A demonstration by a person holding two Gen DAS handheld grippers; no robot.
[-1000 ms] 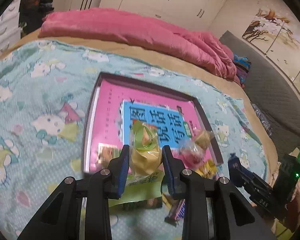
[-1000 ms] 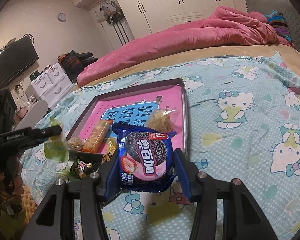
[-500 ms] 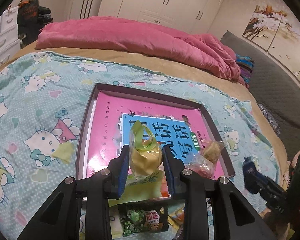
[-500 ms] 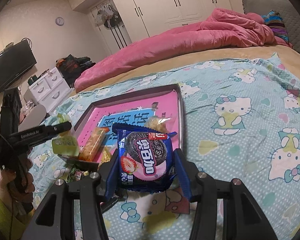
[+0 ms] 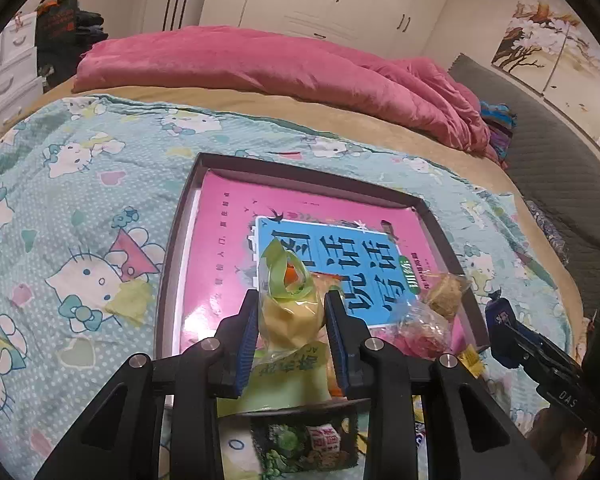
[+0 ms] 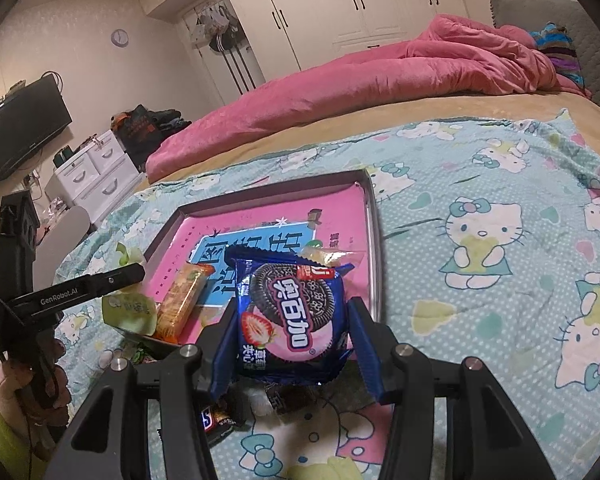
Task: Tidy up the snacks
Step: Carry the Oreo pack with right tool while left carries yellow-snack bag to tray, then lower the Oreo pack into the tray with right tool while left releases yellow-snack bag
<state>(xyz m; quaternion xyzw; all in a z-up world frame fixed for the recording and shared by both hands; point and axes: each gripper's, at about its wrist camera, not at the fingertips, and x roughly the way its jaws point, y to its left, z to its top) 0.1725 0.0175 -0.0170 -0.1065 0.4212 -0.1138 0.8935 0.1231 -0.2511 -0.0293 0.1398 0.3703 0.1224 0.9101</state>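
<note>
In the left wrist view my left gripper is shut on a yellow-green snack packet, held over the near edge of the dark tray, which holds a pink and blue book. In the right wrist view my right gripper is shut on a blue Oreo packet, just in front of the tray. The left gripper and its green packet also show at that view's left. An orange wafer packet and clear-wrapped snacks lie in the tray.
Loose snacks lie on the Hello Kitty sheet in front of the tray: a dark green packet and a chocolate bar. A pink duvet lies across the far side of the bed. White drawers stand at the left.
My left gripper has moved forward and down with its packet, now over the tray's near edge. The right gripper has kept still with the Oreo packet.
</note>
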